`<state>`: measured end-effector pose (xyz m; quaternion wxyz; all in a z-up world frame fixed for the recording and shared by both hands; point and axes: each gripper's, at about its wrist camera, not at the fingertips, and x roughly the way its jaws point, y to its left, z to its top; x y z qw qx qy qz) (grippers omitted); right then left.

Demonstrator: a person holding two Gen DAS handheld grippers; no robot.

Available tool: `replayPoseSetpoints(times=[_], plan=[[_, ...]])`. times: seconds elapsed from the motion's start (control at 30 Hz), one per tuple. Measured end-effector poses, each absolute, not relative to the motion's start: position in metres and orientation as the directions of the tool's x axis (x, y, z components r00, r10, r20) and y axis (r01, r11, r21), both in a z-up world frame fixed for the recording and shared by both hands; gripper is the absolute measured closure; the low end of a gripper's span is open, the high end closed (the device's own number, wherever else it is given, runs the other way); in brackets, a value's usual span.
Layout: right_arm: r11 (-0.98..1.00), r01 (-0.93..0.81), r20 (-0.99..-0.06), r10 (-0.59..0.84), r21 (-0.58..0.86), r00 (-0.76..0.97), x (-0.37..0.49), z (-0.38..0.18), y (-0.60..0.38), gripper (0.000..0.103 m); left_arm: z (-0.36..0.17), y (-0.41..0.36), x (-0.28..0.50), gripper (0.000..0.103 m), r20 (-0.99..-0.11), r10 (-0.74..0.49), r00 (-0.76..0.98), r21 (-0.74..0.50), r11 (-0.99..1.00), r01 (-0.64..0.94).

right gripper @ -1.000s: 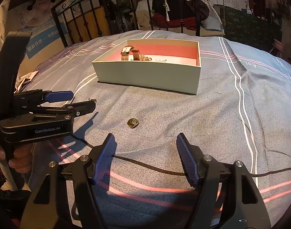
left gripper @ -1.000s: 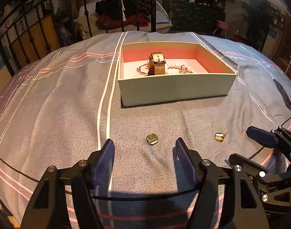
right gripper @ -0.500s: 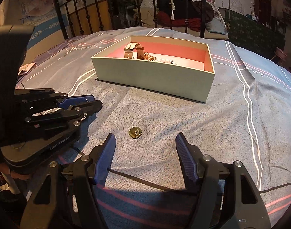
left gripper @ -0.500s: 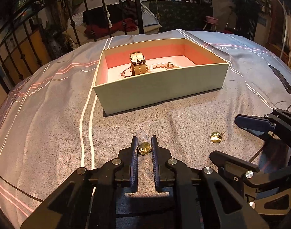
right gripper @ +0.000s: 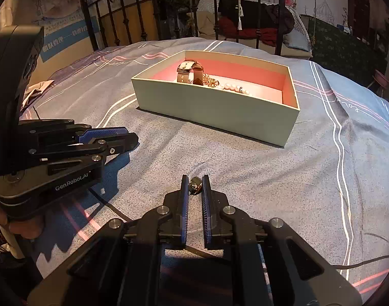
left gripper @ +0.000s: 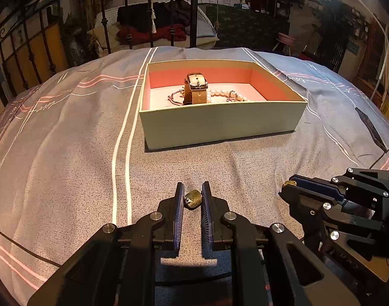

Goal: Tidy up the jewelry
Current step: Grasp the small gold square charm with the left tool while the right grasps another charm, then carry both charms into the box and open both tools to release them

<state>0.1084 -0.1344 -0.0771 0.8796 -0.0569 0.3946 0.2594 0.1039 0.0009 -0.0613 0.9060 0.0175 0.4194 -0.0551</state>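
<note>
Room: a dim bedroom with a black iron bed frame at the top of both views and clothes piled behind it.
Bed: a grey bedspread with pink and white stripes [left gripper: 66, 153] covers the bed; everything lies on it.
Box: a pale green cardboard box with a pink inside [left gripper: 220, 125] sits in the upper middle of the left view, open on top.
In the box: a tan leather strap watch [left gripper: 196, 89], a white pearl bracelet [left gripper: 220, 94] and a thin gold chain [left gripper: 175, 98] are already inside.
Left tongs: the left tongs [left gripper: 193, 199] are at the bottom middle of their view, pinching a small gold square earring [left gripper: 193, 199].
Right tongs: the right tongs [right gripper: 194, 185] are at the bottom middle of their view, and they pinch a second small gold earring [right gripper: 195, 185].
What changed: a second ago both tongs were wide apart and both earrings lay loose on the bed. Half a second ago the left pair had closed on its earring while the right pair was still wide. Now both are closed on an earring.
What it means: I think both earrings are ready to lift. The box is a little way ahead, so next they likely go up and over its near wall.
Watch out: the earrings are tiny and could slip out.
</note>
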Motion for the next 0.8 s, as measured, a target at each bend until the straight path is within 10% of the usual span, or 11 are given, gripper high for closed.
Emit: replayPoseSetpoints(times=[0.8], plan=[[0.868, -0.480, -0.665, 0.435, 0.130, 0.606, 0.200, -0.021, -0.129, 0.092, 0.017, -0.023, 0.224, 0.089, -0.717, -0.121, 0.687, -0.046, 0.991, 0.125]])
